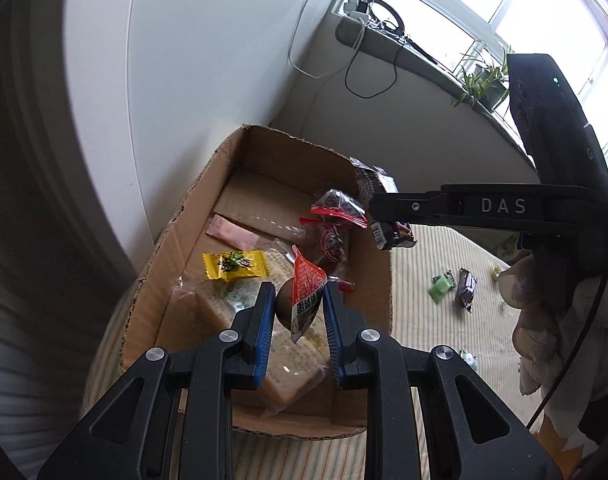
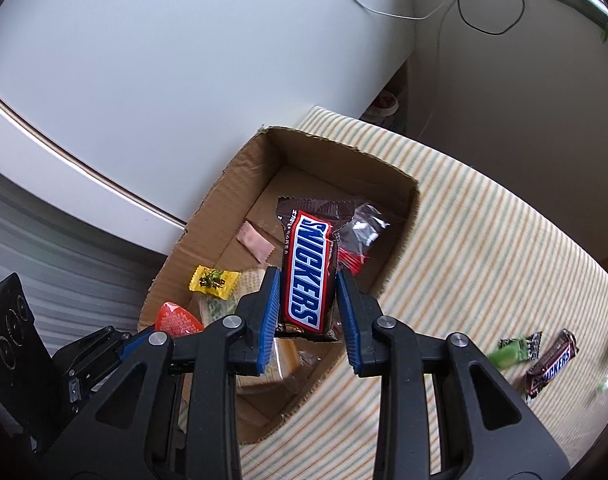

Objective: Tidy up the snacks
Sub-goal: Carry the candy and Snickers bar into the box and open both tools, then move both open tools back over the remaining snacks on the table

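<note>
Left gripper (image 1: 298, 300) pinches a red-topped egg snack pouch (image 1: 305, 298); right gripper (image 2: 308, 294) clamps a brown Snickers bar (image 2: 307, 270). Both hang over the open cardboard box (image 1: 176, 236) holding a yellow candy wrapper (image 1: 234, 265) and pink sachet (image 1: 230, 234). Striped cloth (image 2: 483, 240) beyond.

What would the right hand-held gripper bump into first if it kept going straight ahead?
Probably the clear red-printed bag inside the cardboard box. The right hand-held gripper, holding the Snickers bar, points down into it, though depth is hard to judge.
</note>
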A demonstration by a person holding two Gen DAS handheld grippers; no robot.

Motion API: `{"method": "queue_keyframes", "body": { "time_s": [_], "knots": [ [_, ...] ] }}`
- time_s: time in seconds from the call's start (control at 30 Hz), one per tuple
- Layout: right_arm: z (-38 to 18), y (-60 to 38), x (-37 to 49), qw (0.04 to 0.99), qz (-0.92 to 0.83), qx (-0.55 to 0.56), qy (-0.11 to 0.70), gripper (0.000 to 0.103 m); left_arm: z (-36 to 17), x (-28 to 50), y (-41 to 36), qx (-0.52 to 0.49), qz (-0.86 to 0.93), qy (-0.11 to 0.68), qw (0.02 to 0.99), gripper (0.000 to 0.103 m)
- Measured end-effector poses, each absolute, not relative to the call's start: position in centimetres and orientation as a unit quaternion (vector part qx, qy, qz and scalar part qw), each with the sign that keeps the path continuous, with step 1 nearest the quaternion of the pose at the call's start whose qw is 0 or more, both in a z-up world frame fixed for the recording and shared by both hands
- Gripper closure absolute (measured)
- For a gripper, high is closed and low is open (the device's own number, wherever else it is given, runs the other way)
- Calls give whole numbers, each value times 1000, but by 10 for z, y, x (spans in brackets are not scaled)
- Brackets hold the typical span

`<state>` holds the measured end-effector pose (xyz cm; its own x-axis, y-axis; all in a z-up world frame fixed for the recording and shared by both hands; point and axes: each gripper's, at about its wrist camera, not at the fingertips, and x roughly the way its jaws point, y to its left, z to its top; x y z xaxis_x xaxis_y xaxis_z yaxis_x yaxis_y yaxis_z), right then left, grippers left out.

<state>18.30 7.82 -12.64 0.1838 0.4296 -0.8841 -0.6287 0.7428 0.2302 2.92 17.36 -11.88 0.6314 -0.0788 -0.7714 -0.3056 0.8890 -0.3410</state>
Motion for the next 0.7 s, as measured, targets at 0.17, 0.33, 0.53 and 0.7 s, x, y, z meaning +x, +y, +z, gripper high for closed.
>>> {"method": "queue_keyframes", "body": {
  "time_s": [0.17, 0.33, 0.53, 0.7],
  "knots": [
    [-127, 88, 180, 762, 352, -102, 534, 73, -119, 30, 177, -228, 63, 424, 874, 80],
    [-124, 89, 180, 763, 355, -110, 529, 54, -118, 32, 176, -224, 65, 429, 873, 70],
    [-116, 85, 177, 773, 353, -104, 516, 37, -116, 32, 177, -223, 72, 429, 872, 58],
    [-115, 79, 178, 774, 350, -100, 518, 37, -115, 33, 174, -219, 70, 428, 874, 58]
  ]
}}
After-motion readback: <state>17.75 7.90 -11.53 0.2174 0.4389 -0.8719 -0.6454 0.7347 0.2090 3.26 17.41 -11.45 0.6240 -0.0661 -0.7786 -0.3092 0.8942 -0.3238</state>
